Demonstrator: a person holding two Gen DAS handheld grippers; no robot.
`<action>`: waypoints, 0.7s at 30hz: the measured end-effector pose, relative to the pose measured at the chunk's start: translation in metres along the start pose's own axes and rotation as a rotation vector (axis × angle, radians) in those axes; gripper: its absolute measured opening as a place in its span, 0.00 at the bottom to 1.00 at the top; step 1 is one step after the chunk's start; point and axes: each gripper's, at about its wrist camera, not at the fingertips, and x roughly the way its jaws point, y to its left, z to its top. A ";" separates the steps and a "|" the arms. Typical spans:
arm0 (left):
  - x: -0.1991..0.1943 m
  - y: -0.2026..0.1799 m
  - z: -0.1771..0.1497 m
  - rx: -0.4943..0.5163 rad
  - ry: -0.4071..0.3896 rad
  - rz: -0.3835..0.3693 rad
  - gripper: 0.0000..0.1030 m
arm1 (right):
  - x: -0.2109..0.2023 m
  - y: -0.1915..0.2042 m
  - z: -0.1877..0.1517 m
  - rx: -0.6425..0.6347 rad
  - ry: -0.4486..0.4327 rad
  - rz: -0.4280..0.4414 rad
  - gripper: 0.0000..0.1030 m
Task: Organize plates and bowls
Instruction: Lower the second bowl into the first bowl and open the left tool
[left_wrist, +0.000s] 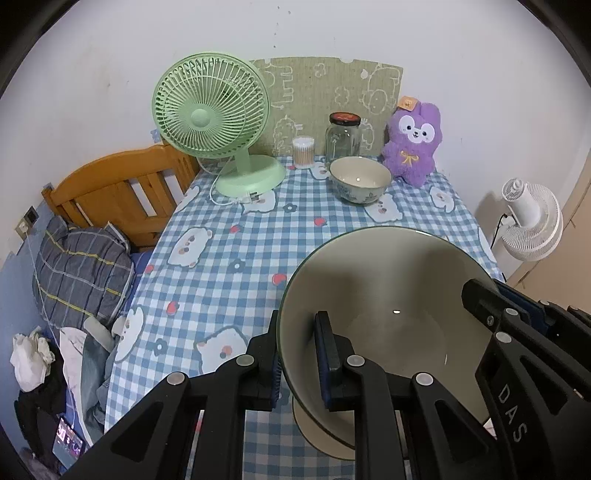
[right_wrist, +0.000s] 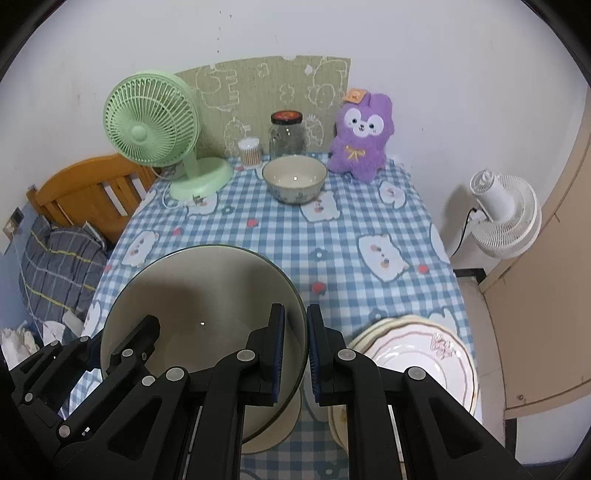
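A: Take the large bowl (left_wrist: 388, 295) as the marker. What sits to its left?

B: Off the counter (left_wrist: 229, 258) on that side, the bed with a wooden headboard (left_wrist: 118, 188) and a striped pillow (left_wrist: 77, 269). On the checked cloth, beyond the large bowl and to its left, stands the green fan (left_wrist: 212, 110).

A: And who has the bowl?

B: Both. The left gripper (left_wrist: 297, 363) has its fingers (left_wrist: 328, 358) closed on the left rim, one outside the wall and one inside. The right gripper (right_wrist: 295, 354) pinches the right rim the same way, its fingers (right_wrist: 275, 354) nearly together with the rim between them. The bowl tilts toward the cameras, its foot near the front edge of the counter; I cannot tell whether it touches the cloth.

A: Straight beyond it?

B: A small patterned bowl (right_wrist: 294, 179) stands upright, well apart from the large one, with a cotton-swab tub (right_wrist: 250, 152) and a glass jar (right_wrist: 287, 134) behind it.

A: To its right?

B: Just beside the large bowl, a stack of plates (right_wrist: 424, 354) lies on the counter. Far beyond, a purple plush (right_wrist: 364, 136) sits by the wall. A white fan (right_wrist: 506, 218) stands off the counter.
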 end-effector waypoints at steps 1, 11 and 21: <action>0.001 0.000 -0.003 -0.002 0.005 -0.002 0.13 | 0.001 0.000 -0.004 -0.001 0.003 -0.002 0.15; 0.015 -0.003 -0.029 -0.029 0.063 -0.013 0.13 | 0.017 -0.003 -0.028 -0.002 0.057 -0.012 0.15; 0.030 -0.004 -0.047 -0.035 0.119 -0.026 0.13 | 0.035 -0.004 -0.045 0.010 0.112 -0.015 0.15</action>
